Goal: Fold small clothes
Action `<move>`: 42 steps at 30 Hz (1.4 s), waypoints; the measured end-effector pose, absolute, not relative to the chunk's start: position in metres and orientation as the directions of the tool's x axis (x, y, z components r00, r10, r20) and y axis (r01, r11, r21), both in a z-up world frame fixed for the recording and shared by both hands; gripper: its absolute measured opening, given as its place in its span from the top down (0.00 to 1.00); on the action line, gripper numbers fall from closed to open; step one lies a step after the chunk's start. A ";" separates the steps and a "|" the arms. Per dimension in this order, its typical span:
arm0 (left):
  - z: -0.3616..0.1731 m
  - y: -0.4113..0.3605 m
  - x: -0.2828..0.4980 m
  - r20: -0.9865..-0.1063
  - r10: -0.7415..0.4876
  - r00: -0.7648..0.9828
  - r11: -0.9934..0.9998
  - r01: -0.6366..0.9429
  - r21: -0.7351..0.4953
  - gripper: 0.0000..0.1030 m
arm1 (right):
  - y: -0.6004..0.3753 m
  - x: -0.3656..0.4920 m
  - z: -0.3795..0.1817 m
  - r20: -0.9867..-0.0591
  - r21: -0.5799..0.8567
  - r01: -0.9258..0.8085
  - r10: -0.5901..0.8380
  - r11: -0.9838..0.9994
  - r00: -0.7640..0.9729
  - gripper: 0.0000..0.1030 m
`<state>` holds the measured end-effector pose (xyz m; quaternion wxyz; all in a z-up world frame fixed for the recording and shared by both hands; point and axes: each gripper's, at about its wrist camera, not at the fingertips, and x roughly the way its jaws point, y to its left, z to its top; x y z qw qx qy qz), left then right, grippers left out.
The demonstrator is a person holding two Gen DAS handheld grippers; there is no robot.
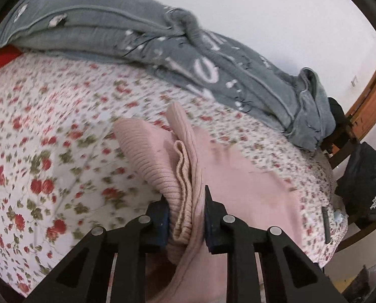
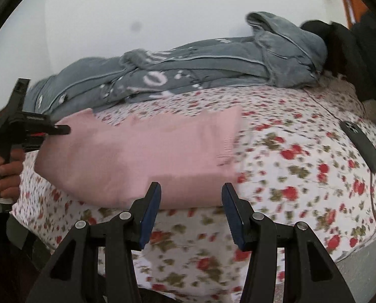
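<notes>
A small pink knit garment [image 2: 142,156] lies across the floral bedsheet [image 2: 289,176]. In the left wrist view my left gripper [image 1: 185,217] is shut on a bunched ribbed edge of the pink garment [image 1: 178,166], with folds standing up between the pads. In the right wrist view my right gripper [image 2: 191,202] is open and empty, just in front of the garment's near edge. The left gripper's body and the hand holding it [image 2: 24,128] show at the garment's left end.
A grey blanket with white lettering [image 2: 188,68] lies bunched along the back of the bed by the white wall. A dark phone [image 2: 362,146] with a cable lies on the sheet at right. A black jacket [image 1: 364,189] hangs on a chair past the bed's edge.
</notes>
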<state>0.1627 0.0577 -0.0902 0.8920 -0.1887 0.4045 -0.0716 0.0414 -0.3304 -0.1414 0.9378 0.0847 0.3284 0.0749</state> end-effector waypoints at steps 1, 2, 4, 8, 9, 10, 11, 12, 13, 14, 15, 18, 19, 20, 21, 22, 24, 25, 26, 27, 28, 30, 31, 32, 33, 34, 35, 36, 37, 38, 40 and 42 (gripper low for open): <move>-0.081 0.046 0.164 -0.695 -0.280 0.662 0.922 -0.017 -0.388 0.80 | -0.340 0.039 -0.140 -0.597 0.222 -0.074 0.195 0.972 0.778 0.52; -0.075 0.038 0.164 -0.694 -0.283 0.662 0.923 -0.009 -0.385 0.80 | -0.346 0.039 -0.139 -0.594 0.230 -0.068 0.195 0.971 0.780 0.52; -0.064 0.018 0.166 -0.692 -0.290 0.661 0.926 0.010 -0.378 0.80 | -0.362 0.038 -0.137 -0.590 0.254 -0.047 0.193 0.966 0.784 0.52; -0.051 -0.034 0.172 -0.699 -0.300 0.649 0.936 0.059 -0.347 0.80 | -0.389 0.031 -0.140 -0.594 0.294 -0.009 0.190 0.956 0.782 0.52; -0.050 -0.048 0.173 -0.700 -0.305 0.646 0.938 0.075 -0.339 0.80 | -0.395 0.029 -0.141 -0.595 0.299 0.000 0.187 0.954 0.781 0.52; -0.051 -0.066 0.174 -0.704 -0.311 0.638 0.940 0.095 -0.329 0.80 | -0.400 0.027 -0.142 -0.596 0.304 0.010 0.182 0.953 0.782 0.52; -0.053 -0.079 0.175 -0.709 -0.317 0.630 0.940 0.110 -0.322 0.80 | -0.407 0.025 -0.143 -0.599 0.311 0.025 0.175 0.950 0.781 0.52; -0.056 -0.093 0.175 -0.715 -0.325 0.619 0.940 0.127 -0.317 0.80 | -0.412 0.024 -0.145 -0.600 0.315 0.035 0.171 0.948 0.781 0.52; -0.060 -0.107 0.175 -0.721 -0.333 0.608 0.939 0.144 -0.313 0.80 | -0.416 0.022 -0.146 -0.603 0.323 0.045 0.169 0.945 0.779 0.52; -0.066 -0.122 0.176 -0.730 -0.341 0.593 0.938 0.164 -0.305 0.80 | -0.422 0.021 -0.148 -0.608 0.333 0.056 0.169 0.941 0.776 0.52; -0.072 -0.135 0.178 -0.737 -0.345 0.581 0.938 0.178 -0.298 0.80 | -0.426 0.020 -0.150 -0.611 0.337 0.063 0.168 0.939 0.774 0.52; -0.093 -0.173 0.179 -0.775 -0.345 0.529 0.938 0.225 -0.263 0.79 | -0.432 0.019 -0.155 -0.626 0.334 0.077 0.160 0.939 0.763 0.52; -0.096 -0.179 0.178 -0.781 -0.352 0.516 0.934 0.244 -0.259 0.77 | -0.433 0.020 -0.156 -0.629 0.332 0.076 0.161 0.940 0.760 0.52; -0.099 -0.185 0.177 -0.784 -0.371 0.497 0.925 0.274 -0.264 0.75 | -0.433 0.020 -0.156 -0.632 0.327 0.071 0.162 0.942 0.758 0.52; -0.099 -0.188 0.176 -0.781 -0.399 0.480 0.911 0.305 -0.278 0.75 | -0.432 0.020 -0.155 -0.633 0.322 0.068 0.162 0.944 0.757 0.52; -0.097 -0.189 0.173 -0.772 -0.432 0.467 0.894 0.335 -0.297 0.71 | -0.432 0.021 -0.155 -0.632 0.319 0.062 0.163 0.946 0.758 0.52; -0.087 -0.183 0.168 -0.753 -0.453 0.477 0.882 0.362 -0.302 0.66 | -0.428 0.025 -0.151 -0.626 0.313 0.043 0.173 0.949 0.760 0.52; -0.082 -0.177 0.166 -0.744 -0.449 0.495 0.885 0.362 -0.293 0.60 | -0.426 0.027 -0.149 -0.623 0.314 0.035 0.178 0.949 0.761 0.52; -0.077 -0.170 0.165 -0.736 -0.439 0.515 0.891 0.355 -0.283 0.56 | -0.423 0.031 -0.146 -0.618 0.318 0.023 0.189 0.948 0.763 0.52; -0.073 -0.163 0.165 -0.730 -0.429 0.532 0.897 0.346 -0.275 0.56 | -0.420 0.036 -0.142 -0.612 0.326 0.009 0.203 0.945 0.764 0.52; -0.069 -0.148 0.165 -0.720 -0.417 0.555 0.904 0.331 -0.269 0.55 | -0.416 0.041 -0.138 -0.604 0.336 -0.007 0.221 0.942 0.766 0.52; -0.065 -0.127 0.167 -0.709 -0.404 0.579 0.913 0.306 -0.270 0.53 | -0.409 0.051 -0.130 -0.586 0.360 -0.037 0.257 0.932 0.769 0.51; -0.065 -0.111 0.168 -0.703 -0.389 0.595 0.921 0.281 -0.271 0.52 | -0.405 0.057 -0.126 -0.577 0.374 -0.050 0.274 0.926 0.769 0.49; -0.066 -0.098 0.170 -0.701 -0.376 0.606 0.926 0.262 -0.271 0.52 | -0.400 0.065 -0.121 -0.563 0.400 -0.072 0.307 0.914 0.768 0.45; -0.069 -0.082 0.170 -0.700 -0.354 0.620 0.935 0.233 -0.266 0.52 | -0.396 0.071 -0.118 -0.551 0.420 -0.088 0.331 0.903 0.766 0.42; -0.071 -0.073 0.171 -0.701 -0.341 0.626 0.940 0.217 -0.263 0.52 | -0.392 0.078 -0.115 -0.538 0.443 -0.105 0.357 0.891 0.763 0.38; -0.075 -0.061 0.170 -0.705 -0.326 0.630 0.945 0.196 -0.263 0.52 | -0.385 0.087 -0.112 -0.525 0.472 -0.120 0.388 0.874 0.757 0.34; -0.079 -0.049 0.170 -0.708 -0.319 0.630 0.947 0.180 -0.266 0.52 | -0.381 0.094 -0.111 -0.517 0.495 -0.129 0.410 0.859 0.751 0.34; -0.085 -0.035 0.169 -0.713 -0.315 0.627 0.948 0.164 -0.274 0.52 | -0.378 0.101 -0.111 -0.506 0.525 -0.138 0.438 0.840 0.743 0.34; -0.088 -0.027 0.168 -0.716 -0.311 0.625 0.948 0.154 -0.278 0.52 | -0.373 0.110 -0.111 -0.489 0.568 -0.148 0.477 0.809 0.730 0.33; -0.099 -0.007 0.166 -0.723 -0.301 0.623 0.950 0.127 -0.286 0.52 | -0.362 0.123 -0.113 -0.469 0.623 -0.157 0.526 0.766 0.709 0.29; -0.107 0.005 0.165 -0.728 -0.296 0.618 0.949 0.108 -0.295 0.52 | -0.348 0.137 -0.117 -0.497 0.610 -0.136 0.511 0.780 0.701 0.27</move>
